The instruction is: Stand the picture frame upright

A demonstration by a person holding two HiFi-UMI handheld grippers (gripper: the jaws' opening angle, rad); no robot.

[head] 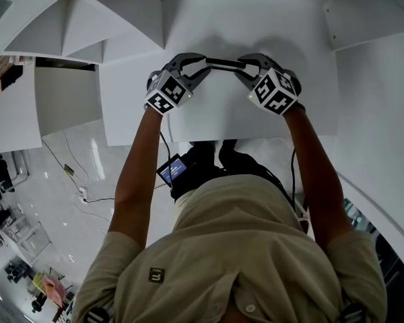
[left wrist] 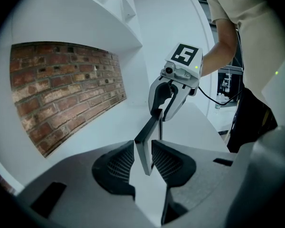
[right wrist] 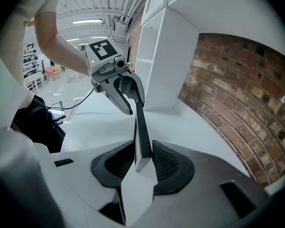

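Head view: the picture frame (head: 223,64) is seen held edge-on between the 2 grippers, over the white table (head: 269,25) and apparently lifted clear of it. 1 end is clamped by the left gripper (head: 203,66) and the other by the right gripper (head: 244,66). In each gripper view the pads are pressed on a narrow end of the frame. A slip is judged the main risk: only the thin ends are pinched, so the frame could be twisted loose or dropped if the 2 grippers are turned unevenly. A topple could be caused if it is let go before its lower edge is set flat, since no back stand can be made out. The frame is shown as slim and dark-edged, with a paler grey face.
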